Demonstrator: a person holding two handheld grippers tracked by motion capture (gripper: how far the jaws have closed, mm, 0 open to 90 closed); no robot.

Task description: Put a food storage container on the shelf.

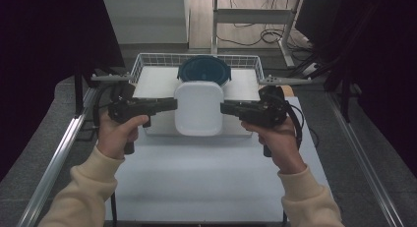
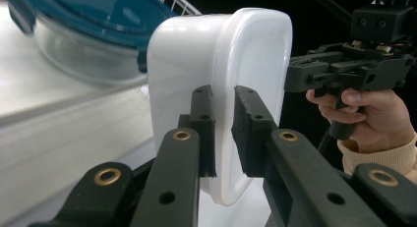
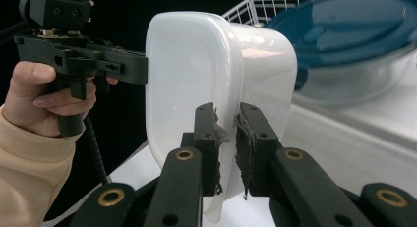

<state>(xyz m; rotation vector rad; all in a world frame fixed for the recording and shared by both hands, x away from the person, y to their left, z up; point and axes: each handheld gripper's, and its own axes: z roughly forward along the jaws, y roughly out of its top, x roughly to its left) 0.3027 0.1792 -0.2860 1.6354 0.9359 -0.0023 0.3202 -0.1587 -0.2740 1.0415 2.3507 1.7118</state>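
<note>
A smooth, glossy white plastic container (image 1: 198, 108), squarish with rounded corners and a raised lip, was held above the pale matte desk (image 1: 206, 183), just in front of a white wire basket (image 1: 142, 62). In that basket sat a clear glass bowl (image 2: 83, 60) under a round dark-blue lid (image 1: 203, 70), close behind the container. The left tongs (image 2: 223, 133) were clamped on the container's rim at its left edge, black ribbed pads pressing the lip from both sides; the right tongs (image 3: 227, 148), their pads worn and frayed, pinched the opposite rim the same way. Both hands (image 1: 118, 133) gripped pistol-style handles, the tongs lying level and pointing inward at each other across the container. Cream knit sleeves (image 1: 83, 192) covered the forearms, which angled in from the near edge.
</note>
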